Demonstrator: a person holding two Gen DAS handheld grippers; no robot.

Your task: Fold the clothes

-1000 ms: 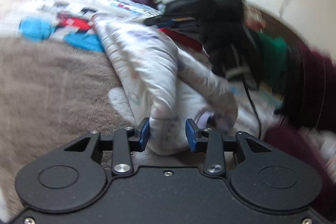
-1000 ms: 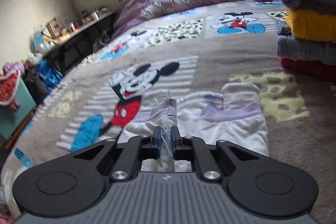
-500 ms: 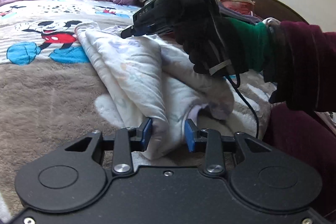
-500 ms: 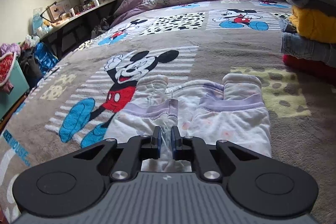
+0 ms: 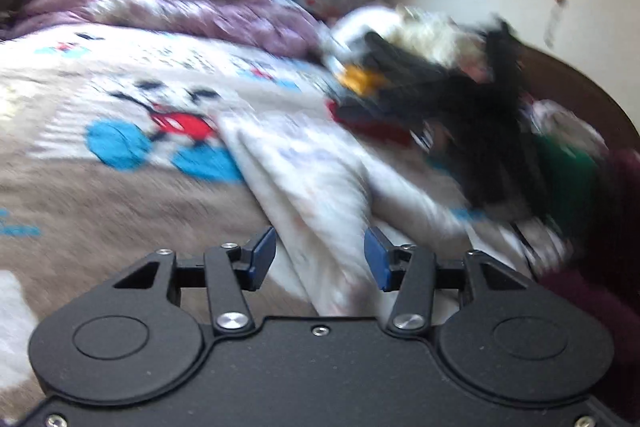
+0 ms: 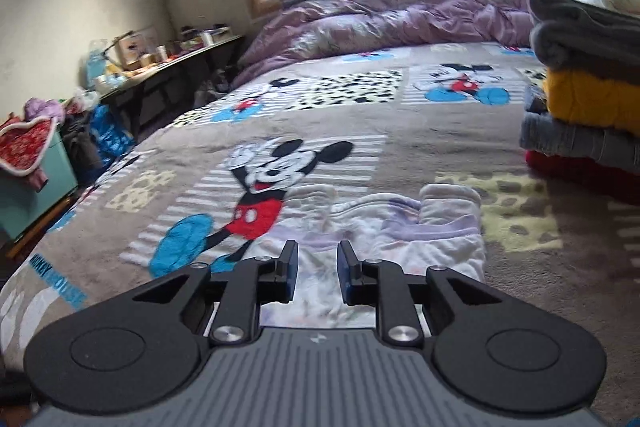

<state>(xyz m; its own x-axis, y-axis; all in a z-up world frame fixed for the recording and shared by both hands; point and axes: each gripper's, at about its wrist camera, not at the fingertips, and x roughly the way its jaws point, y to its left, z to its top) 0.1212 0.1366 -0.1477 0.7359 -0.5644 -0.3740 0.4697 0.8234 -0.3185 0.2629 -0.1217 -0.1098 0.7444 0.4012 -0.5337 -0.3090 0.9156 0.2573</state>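
Both grippers, left [image 5: 320,257] and right [image 6: 317,273], hover with jaws released over white pyjamas [image 6: 420,247] on the bed [image 6: 160,163]; smoothing creases should help.

The folded garment [image 6: 420,227] lies on the blanket [image 6: 360,115], the clothes stack [image 6: 584,115] to its right.
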